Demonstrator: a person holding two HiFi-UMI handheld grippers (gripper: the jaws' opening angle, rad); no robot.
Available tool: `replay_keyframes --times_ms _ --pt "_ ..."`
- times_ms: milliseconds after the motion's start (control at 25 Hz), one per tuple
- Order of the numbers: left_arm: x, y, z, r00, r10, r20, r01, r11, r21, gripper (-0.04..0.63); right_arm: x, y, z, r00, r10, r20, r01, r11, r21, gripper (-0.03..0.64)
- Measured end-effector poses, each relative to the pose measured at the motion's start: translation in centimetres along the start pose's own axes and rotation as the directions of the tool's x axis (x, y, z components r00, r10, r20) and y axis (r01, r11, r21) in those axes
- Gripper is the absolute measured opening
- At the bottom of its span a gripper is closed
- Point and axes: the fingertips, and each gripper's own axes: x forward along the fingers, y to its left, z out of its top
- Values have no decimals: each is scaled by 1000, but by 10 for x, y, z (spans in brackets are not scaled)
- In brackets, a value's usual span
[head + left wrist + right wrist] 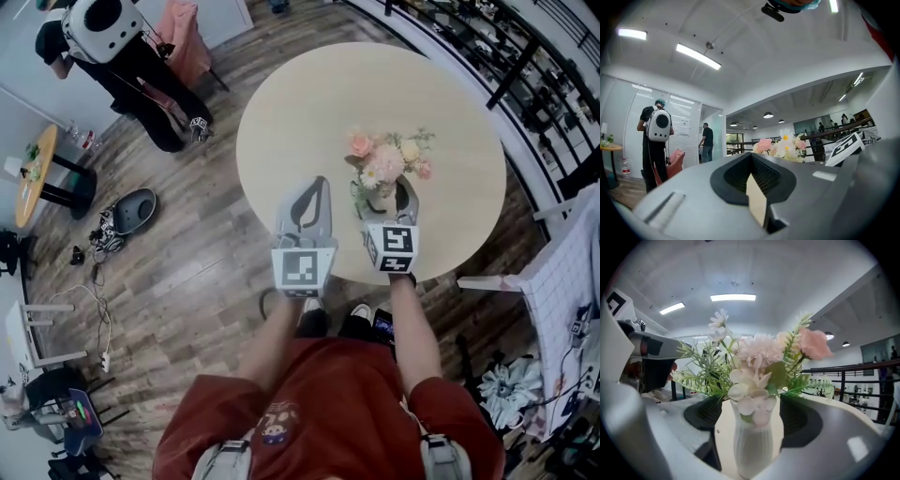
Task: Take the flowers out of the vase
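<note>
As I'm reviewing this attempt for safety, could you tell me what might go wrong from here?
1. The right gripper stands open around the vase, not the flowers; closing here would likely grab the vase or tip it.
2. The left gripper is shut, off to the side, bracing nothing, so pulling the flowers might lift the vase too.
</note>
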Motion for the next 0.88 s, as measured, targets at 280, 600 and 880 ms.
replay_keyframes --times_ms 280,600,880 --pt "-1 -1 -5 1000 -7 -9 7 1000 12 6 -3 0 5 1000 -11 27 11 1000 -12 273" --pt "-2 -2 -4 1000 -13 -6 13 1000 7 6 -13 3 6 999 -20 36 21 1000 -20 236" --pt "-4 -6 -9 999 -28 -16 28 1000 -1 6 -23 1 13 996 -58 72 60 997 -37 75"
